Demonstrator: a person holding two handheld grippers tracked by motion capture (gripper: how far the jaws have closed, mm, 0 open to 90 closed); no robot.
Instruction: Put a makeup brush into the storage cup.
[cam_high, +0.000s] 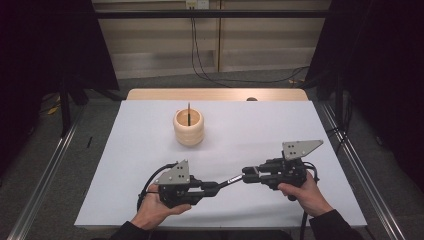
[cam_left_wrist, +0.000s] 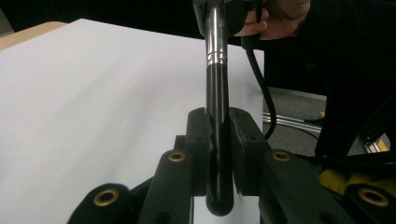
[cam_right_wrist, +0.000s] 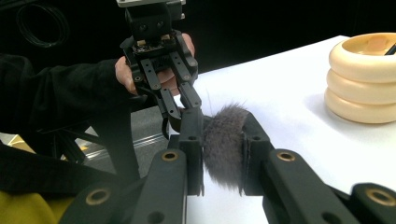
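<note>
holding one brush from both ends

gripping the black handle of the brush (cam_left_wrist: 217, 121), the left gripper (cam_high: 214, 187) has its jaws closed tight on it; in the left gripper view the rounded handle end sticks out just below the pads and the silver ferrule rises toward the other hand. the right gripper (cam_high: 248, 175) has its jaws clamped on the brush's grey bristle head, which bulges between the pads in the right gripper view. in the high view the brush spans the short gap between the two grippers, held above the white table (cam_high: 150, 125) near its front edge, tilted slightly up toward the right. each gripper sits in one hand. a cream ribbed holder (cam_high: 189, 127) stands upright well apart, toward the back of the table, with a thin dark stick (cam_high: 189, 112) poking out of it.
</note>
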